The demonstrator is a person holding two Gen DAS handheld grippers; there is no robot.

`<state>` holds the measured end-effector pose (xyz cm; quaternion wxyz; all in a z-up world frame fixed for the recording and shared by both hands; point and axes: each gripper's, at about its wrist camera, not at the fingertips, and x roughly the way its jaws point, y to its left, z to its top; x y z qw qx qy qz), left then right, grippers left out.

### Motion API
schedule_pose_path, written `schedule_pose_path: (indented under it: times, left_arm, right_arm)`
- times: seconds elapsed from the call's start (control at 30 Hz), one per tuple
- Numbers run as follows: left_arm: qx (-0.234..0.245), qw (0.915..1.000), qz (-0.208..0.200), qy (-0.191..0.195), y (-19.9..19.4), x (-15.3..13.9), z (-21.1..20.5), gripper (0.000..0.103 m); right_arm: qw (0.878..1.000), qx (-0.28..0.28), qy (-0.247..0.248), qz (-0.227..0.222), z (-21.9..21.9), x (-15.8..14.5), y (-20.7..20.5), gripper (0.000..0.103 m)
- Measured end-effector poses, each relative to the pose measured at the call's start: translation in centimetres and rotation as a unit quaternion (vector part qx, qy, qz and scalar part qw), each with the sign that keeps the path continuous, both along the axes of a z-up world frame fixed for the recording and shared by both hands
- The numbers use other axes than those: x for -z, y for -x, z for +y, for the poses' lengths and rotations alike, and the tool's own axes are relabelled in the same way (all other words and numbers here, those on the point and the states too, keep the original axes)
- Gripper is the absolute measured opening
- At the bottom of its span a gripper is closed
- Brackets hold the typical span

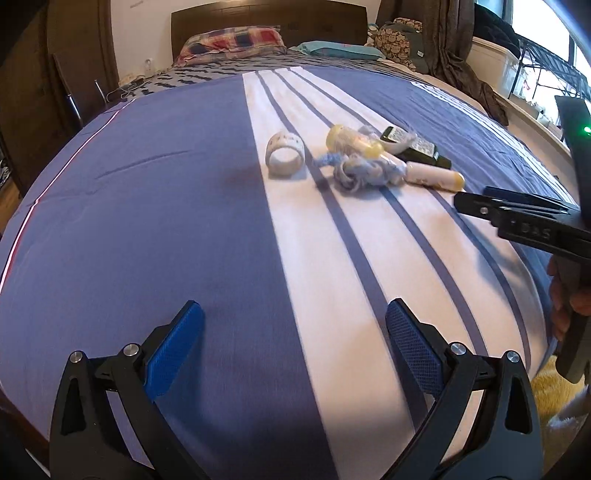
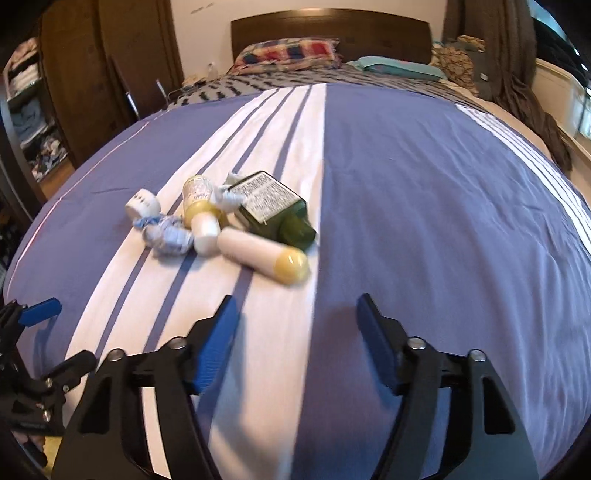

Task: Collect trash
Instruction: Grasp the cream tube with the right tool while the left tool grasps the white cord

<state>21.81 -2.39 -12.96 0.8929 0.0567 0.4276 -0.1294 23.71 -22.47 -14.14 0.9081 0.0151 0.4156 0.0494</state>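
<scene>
A small heap of trash lies on the blue and white striped bedspread (image 1: 129, 206). It holds a white cup on its side (image 1: 285, 154) (image 2: 142, 206), a crumpled blue-white wrapper (image 1: 354, 171) (image 2: 168, 236), a yellow-capped bottle (image 1: 351, 142) (image 2: 201, 212), a white tube with a yellow cap (image 1: 432, 176) (image 2: 264, 256) and a dark green bottle (image 1: 417, 147) (image 2: 275, 212). My left gripper (image 1: 293, 325) is open and empty, well short of the heap. My right gripper (image 2: 297, 317) is open and empty, just in front of the tube. In the left wrist view it (image 1: 513, 206) comes in from the right.
Pillows (image 1: 232, 44) and a dark headboard (image 2: 332, 33) lie at the far end of the bed. A wooden wardrobe (image 2: 103, 62) stands left. Clothes (image 1: 465, 62) and a window shelf (image 1: 532, 85) stand right. A yellow rug (image 1: 554, 391) lies beside the bed.
</scene>
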Motion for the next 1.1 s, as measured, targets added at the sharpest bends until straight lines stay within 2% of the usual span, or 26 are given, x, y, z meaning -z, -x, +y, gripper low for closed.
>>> schedule_pose_path:
  times: [0.37, 0.47, 0.67, 0.83, 0.9, 1.1]
  left_arm:
    - [0.007, 1.0000, 0.004, -0.003, -3.3, 0.3, -0.7, 0.095]
    - [0.009, 0.9999, 0.004, -0.002, -4.0, 0.4, -1.1, 0.095]
    - [0.018, 0.9998, 0.006, 0.009, -5.6, 0.2, -2.2, 0.095]
    - [0.033, 0.9993, 0.010, 0.017, -7.4, 0.1, -4.1, 0.094]
    - [0.037, 0.9992, 0.008, 0.014, -8.0, 0.1, -4.8, 0.086]
    - [0.053, 0.9980, 0.004, 0.033, -9.1, -0.3, -6.2, 0.072]
  right_arm:
    - [0.999, -0.037, 0.027, 0.017, 1.9, 0.3, -3.3, 0.062]
    - [0.999, -0.043, 0.028, 0.014, 2.2, 0.2, -3.4, 0.043]
    - [0.999, -0.049, 0.022, 0.008, 1.6, 0.0, -2.5, 0.024]
    - [0.999, -0.049, 0.018, 0.000, 0.8, -0.1, -1.2, 0.022]
    - [0.999, -0.049, 0.021, -0.003, 0.6, -0.1, -0.7, 0.022]
    - [0.999, -0.045, 0.015, -0.007, 0.0, 0.1, 0.7, 0.022]
